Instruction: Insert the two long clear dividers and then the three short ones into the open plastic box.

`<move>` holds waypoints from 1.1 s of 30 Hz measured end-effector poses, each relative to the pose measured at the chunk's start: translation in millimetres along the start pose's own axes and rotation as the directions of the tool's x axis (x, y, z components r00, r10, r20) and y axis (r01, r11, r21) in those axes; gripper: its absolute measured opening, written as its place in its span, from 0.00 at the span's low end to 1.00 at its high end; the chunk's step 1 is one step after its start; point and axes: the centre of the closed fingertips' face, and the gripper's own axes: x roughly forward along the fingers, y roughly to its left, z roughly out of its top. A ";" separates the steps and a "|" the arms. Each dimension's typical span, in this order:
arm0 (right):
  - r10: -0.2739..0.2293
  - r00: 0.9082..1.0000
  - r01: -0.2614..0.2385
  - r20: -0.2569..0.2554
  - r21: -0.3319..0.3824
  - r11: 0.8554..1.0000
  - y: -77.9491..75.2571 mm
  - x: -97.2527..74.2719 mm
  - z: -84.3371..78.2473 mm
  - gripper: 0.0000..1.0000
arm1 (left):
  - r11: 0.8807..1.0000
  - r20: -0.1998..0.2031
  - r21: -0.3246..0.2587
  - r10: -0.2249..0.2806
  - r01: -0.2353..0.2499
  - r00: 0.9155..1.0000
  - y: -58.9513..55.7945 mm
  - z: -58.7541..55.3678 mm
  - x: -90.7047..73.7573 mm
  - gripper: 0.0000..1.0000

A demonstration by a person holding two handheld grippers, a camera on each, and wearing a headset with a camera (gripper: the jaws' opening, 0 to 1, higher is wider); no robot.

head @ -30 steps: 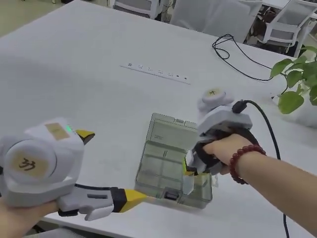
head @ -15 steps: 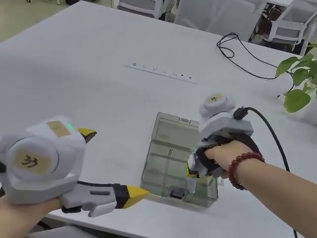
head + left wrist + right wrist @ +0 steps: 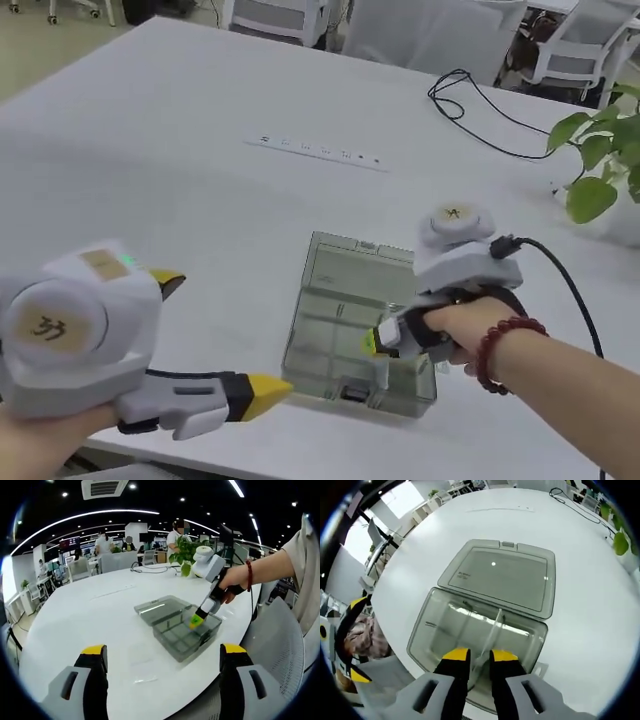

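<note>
Between the tips of the right tool (image 3: 479, 655), the thin clear plastic divider (image 3: 493, 629) has its near end hidden, contact unclear.

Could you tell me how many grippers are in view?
2. The left gripper hangs open left of the plastic box; the right gripper, over its near right corner, grips a clear divider.

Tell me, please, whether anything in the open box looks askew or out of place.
Nothing looks spilled or damaged. The clear divider held by the right tongs seems to stand slightly slanted against the walls of the box, probably because it is not yet seated.
</note>
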 end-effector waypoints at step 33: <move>0.236 0.923 -0.135 0.304 -0.318 0.938 17.1 -70.1 -17.1 0.60 | 0.999 0.011 -0.008 0.034 -0.034 0.999 -7.5 6.6 -16.7 0.95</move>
